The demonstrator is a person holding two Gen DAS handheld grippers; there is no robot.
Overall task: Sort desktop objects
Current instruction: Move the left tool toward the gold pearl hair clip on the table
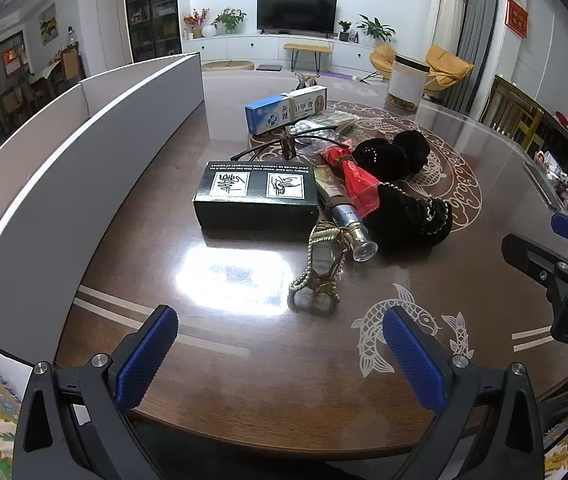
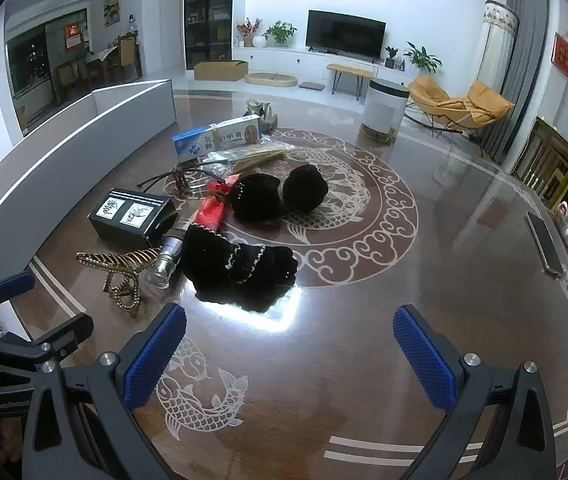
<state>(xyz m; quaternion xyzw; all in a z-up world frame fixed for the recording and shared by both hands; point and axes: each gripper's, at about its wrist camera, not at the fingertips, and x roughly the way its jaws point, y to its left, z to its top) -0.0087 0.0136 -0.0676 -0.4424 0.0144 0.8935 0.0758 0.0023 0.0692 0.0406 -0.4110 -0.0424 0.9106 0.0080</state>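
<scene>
Both the left gripper (image 1: 280,354) and right gripper (image 2: 290,354) are wide open and empty, so reach slowly for the near gold hair clip (image 1: 318,276) first.

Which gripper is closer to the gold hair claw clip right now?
Left. The left gripper sits just short of the gold hair claw clip; the right gripper is off to the clip's right, farther away.

On the table (image 1: 244,380) the box (image 1: 256,196) lies left of the pile, with the tube (image 1: 348,220) touching its right side and the hair clip (image 1: 320,276) nearer. The velvet pouch (image 1: 408,216) lies right of the tube. The carton (image 1: 286,109) sits farthest, and a divider (image 1: 64,168) stands along the left.
</scene>
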